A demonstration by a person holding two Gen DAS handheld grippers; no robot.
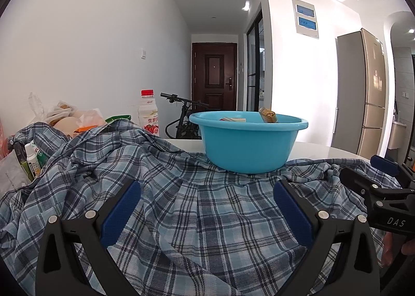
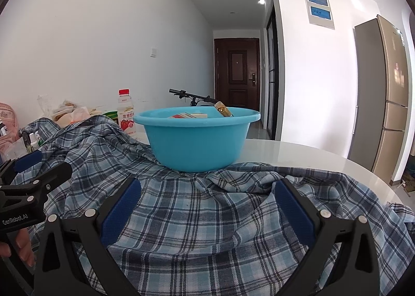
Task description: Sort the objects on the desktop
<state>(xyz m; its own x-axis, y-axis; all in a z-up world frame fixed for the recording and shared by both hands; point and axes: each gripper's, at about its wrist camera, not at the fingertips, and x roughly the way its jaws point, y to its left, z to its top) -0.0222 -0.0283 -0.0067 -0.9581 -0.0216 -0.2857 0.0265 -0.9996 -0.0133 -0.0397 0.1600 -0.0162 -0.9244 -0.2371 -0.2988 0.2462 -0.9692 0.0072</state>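
Both grippers, left gripper (image 1: 206, 207) and right gripper (image 2: 206, 207), hover fingers spread over the plaid shirt (image 1: 181, 192); tugging it could topple the blue basin (image 1: 247, 140) at twelve o'clock.

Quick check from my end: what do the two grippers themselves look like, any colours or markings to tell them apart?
Both look alike: black angular frames with round silver bolts and flat blue pads inside each finger. The left gripper carries white "GenRobot.AI" lettering on its side, seen from the right wrist view. The right gripper shows white "DAS" lettering on its side, seen from the left wrist view. No cables or sleeves are visible.
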